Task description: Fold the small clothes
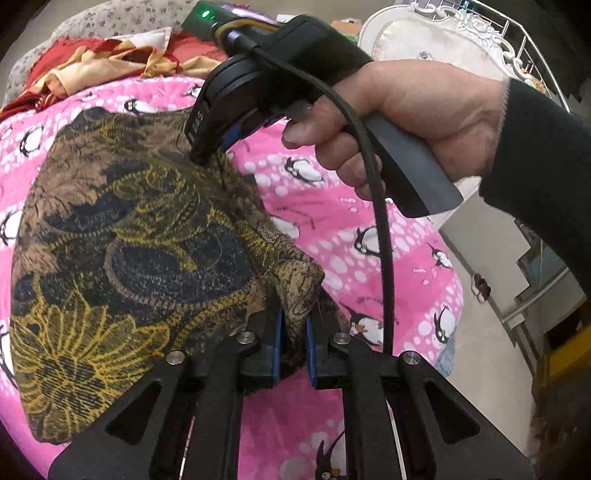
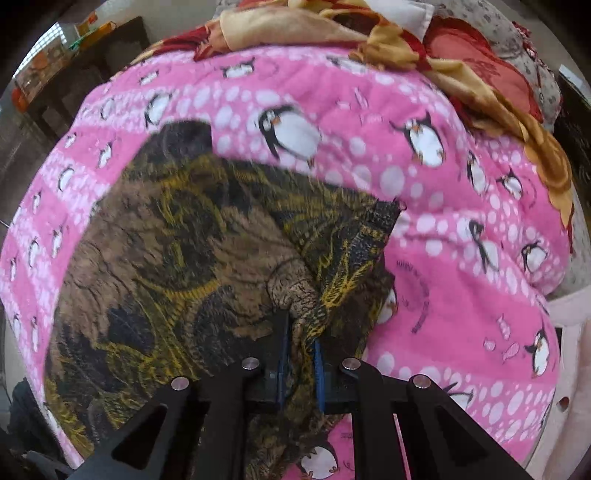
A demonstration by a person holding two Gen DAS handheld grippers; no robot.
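The left claw (image 1: pixel 293 345) is pinched tight on a corner of the brown, yellow-patterned garment (image 1: pixel 122 236). The right claw (image 2: pixel 301 354) is nearly closed on another bunched corner, its pads still touching cloth. The garment spreads ahead and left of both claws over the pink penguin blanket (image 1: pixel 325 206), hiding its underside. Beyond, a red and yellow cloth pile (image 2: pixel 369 33) is cut off by the frame.

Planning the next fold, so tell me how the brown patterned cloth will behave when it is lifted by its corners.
The brown patterned cloth will probably hang limp: it bunches into soft creases where the left gripper and right gripper pinch it. It looks thin and light. Its woven surface seems unlikely to slip on the pink blanket.
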